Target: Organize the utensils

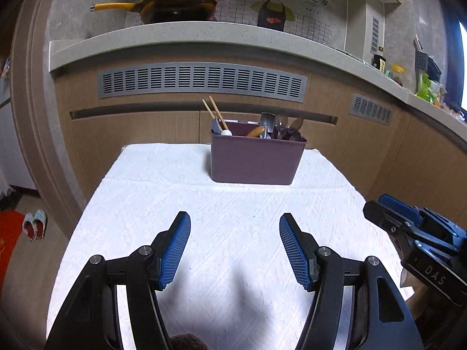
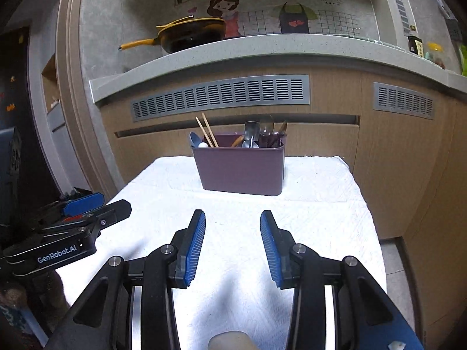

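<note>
Left gripper (image 1: 235, 218): hovers over the near part of the white cloth (image 1: 163, 192), blue-padded fingers (image 1: 175, 250) spread wide with nothing between them; in the right wrist view it shows side-on at the cloth's left edge (image 2: 96, 207).
Chopsticks (image 1: 214, 112): two wooden sticks lean leftward out of the holder's left end, beside a small white spoon (image 1: 226, 132) and a blue-grey one.
Utensil holder (image 1: 254, 160): a plum-coloured rectangular tub stands upright at the far edge of the cloth, about midway along it, well apart from both grippers.
Metal cutlery (image 1: 275, 129): spoons and a wooden-handled piece crowd the holder's right end; individual pieces are hard to tell apart.
Right gripper (image 2: 232, 218): poised above the cloth's near half, fingers (image 2: 194, 248) moderately apart and empty; from the left wrist view its body shows at the cloth's right edge (image 1: 388, 204).
Backdrop: a yellow-handled pan (image 1: 178, 7) sits on the speckled counter (image 1: 204, 33) behind the table, above grey vent grilles (image 1: 201, 80) in wood cabinets.
</note>
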`<state>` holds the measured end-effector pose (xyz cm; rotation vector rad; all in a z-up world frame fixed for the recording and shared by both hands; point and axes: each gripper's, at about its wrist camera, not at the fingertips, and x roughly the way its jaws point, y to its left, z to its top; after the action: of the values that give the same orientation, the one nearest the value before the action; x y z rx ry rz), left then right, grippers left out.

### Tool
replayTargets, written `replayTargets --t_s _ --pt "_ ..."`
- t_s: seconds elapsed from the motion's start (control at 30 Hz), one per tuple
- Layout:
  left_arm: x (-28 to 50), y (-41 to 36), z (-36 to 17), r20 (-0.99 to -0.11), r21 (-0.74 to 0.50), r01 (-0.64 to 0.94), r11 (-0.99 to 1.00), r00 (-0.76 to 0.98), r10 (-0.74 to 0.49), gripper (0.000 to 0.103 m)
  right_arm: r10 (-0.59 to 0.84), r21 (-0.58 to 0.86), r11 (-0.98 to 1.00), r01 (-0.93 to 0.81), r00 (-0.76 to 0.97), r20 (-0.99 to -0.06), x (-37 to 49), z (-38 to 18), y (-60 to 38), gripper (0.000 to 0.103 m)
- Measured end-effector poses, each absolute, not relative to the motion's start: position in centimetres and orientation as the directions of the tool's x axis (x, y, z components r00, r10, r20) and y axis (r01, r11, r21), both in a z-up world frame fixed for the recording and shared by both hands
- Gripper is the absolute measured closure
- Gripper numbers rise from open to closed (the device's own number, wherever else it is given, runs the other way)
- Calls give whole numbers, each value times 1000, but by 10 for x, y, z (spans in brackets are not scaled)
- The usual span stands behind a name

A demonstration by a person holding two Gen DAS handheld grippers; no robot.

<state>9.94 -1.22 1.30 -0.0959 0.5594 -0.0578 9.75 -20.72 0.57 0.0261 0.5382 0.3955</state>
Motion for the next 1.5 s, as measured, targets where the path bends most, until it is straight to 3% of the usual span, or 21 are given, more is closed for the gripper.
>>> replayTargets --t_s 1.5 --pt "101 -14 11 -538 -92 29 995 840 -74 39 378 141 923 -359 770 -514 98 4 -208 66"
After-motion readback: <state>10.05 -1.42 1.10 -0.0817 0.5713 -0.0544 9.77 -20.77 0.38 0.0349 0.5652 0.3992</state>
